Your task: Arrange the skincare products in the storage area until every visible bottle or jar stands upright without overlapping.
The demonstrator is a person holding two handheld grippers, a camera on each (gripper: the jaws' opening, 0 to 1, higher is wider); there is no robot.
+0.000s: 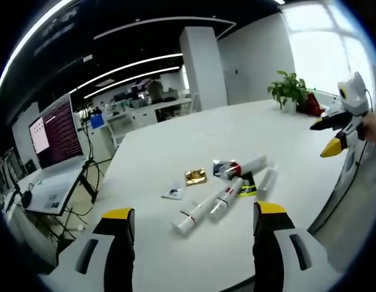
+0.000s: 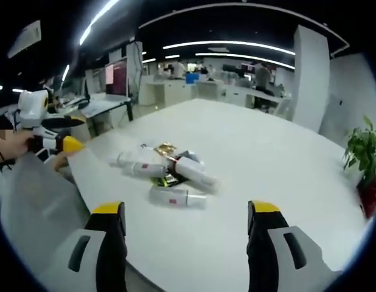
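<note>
White tubes [image 1: 217,199] lie flat in a loose heap mid-worktop [image 1: 194,140], some overlapping, with a gold sachet [image 1: 195,176] and a small packet [image 1: 173,192] beside them. None upright yet. Left tool [image 1: 191,228] wide, holding nothing, pile straight ahead; nearest tube's long axis runs slantwise toward it. Right tool [image 2: 185,225] wide too, nothing held, pile [image 2: 170,173] ahead and slightly left, nearest tube [image 2: 176,198] lying crosswise to its jaws. Both about equally near; left looks better lined up.
</note>
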